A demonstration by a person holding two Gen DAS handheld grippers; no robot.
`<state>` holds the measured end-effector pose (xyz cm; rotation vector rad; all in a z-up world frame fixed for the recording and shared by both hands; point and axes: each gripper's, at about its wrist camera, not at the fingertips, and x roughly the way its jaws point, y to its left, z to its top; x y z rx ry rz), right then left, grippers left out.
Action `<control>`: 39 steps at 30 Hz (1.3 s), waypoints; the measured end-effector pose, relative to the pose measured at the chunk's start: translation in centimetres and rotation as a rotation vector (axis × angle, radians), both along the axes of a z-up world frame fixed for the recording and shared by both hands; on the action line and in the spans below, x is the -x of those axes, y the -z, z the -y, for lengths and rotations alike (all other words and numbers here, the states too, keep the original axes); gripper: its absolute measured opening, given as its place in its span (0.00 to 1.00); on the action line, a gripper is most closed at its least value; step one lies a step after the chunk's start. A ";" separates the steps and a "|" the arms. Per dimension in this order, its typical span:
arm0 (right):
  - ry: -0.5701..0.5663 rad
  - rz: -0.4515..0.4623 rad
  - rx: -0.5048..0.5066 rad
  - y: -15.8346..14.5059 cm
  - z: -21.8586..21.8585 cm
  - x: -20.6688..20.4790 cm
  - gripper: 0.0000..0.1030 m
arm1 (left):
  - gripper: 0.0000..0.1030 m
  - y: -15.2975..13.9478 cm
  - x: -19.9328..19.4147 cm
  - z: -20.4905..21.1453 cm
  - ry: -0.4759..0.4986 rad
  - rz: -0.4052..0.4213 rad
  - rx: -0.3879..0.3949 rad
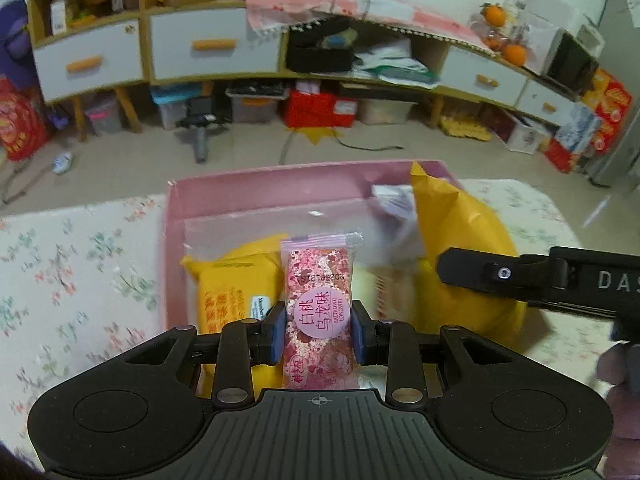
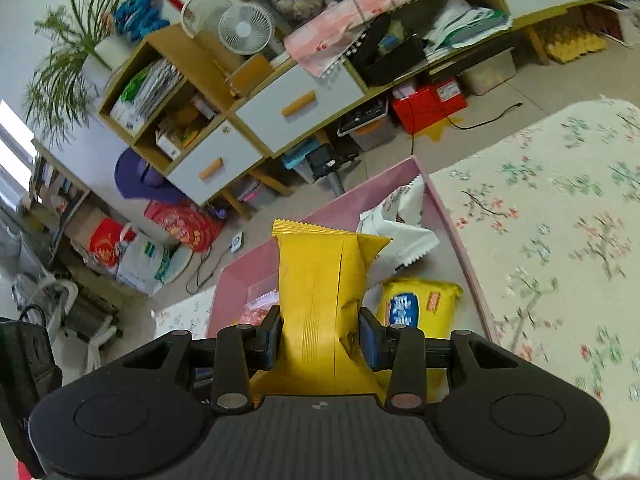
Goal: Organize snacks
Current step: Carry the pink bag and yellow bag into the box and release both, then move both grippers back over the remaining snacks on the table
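left gripper clamped on a pink snack over the pink box, yellow pack at 9 o'clock, big yellow bag at 2 o'clock

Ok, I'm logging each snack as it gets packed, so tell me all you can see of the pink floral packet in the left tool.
The pink packet is a slim, glossy pillow-style wrapper printed with pink and red blossoms. A round pink label with red Chinese characters sits mid-face, and the crimped end is clear. It lies lengthwise along the left tool, whose blue pads pinch its two sides, held over the pink box.
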<state>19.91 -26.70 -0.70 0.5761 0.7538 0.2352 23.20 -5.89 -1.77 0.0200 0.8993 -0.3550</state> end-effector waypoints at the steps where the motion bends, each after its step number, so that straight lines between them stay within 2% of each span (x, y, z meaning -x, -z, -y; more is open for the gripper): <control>1: -0.010 0.003 0.022 0.1 -0.3 -0.5 0.09 | 0.28 0.1 -0.3 0.0 -0.001 0.013 -0.003; 8: -0.040 -0.005 0.051 0.9 -0.2 -2.7 0.09 | 0.28 0.4 -1.5 1.2 0.008 0.117 -0.070; 13: -0.044 0.006 0.057 1.0 0.0 -3.1 0.10 | 0.29 0.7 -2.4 1.3 0.006 0.162 -0.062; 16: -0.043 0.007 0.047 0.8 0.2 -3.2 0.15 | 0.33 0.8 -2.3 1.0 0.015 0.169 -0.041; 17: -0.037 0.005 0.043 0.8 0.2 -3.3 0.20 | 0.33 0.8 -2.3 1.0 0.017 0.172 -0.038; 19: -0.023 0.010 0.028 0.7 0.5 -3.2 0.28 | 0.41 0.7 -2.1 0.9 0.024 0.174 -0.036; 22: -0.005 0.011 0.019 0.5 0.9 -3.0 0.30 | 0.54 0.3 -1.6 1.0 0.036 0.173 -0.020; 27: 0.010 0.000 0.020 0.1 1.0 -2.4 0.38 | 0.65 -0.3 -0.8 1.2 0.044 0.155 -0.030; 29: 0.014 0.003 0.035 -0.4 0.9 -2.0 0.47 | 0.69 -0.6 -0.3 1.2 0.045 0.144 -0.031; 31: 0.019 0.008 0.049 -0.8 0.9 -1.7 0.51 | 0.75 -0.9 0.3 1.1 0.048 0.141 -0.029; 35: 0.020 0.020 0.088 -2.0 0.9 -0.6 0.60 | 0.80 -1.8 1.5 0.8 0.045 0.130 -0.024; 39: 0.017 0.030 0.127 -3.1 0.8 0.8 0.64 | 0.86 -2.6 3.1 0.2 0.041 0.125 -0.015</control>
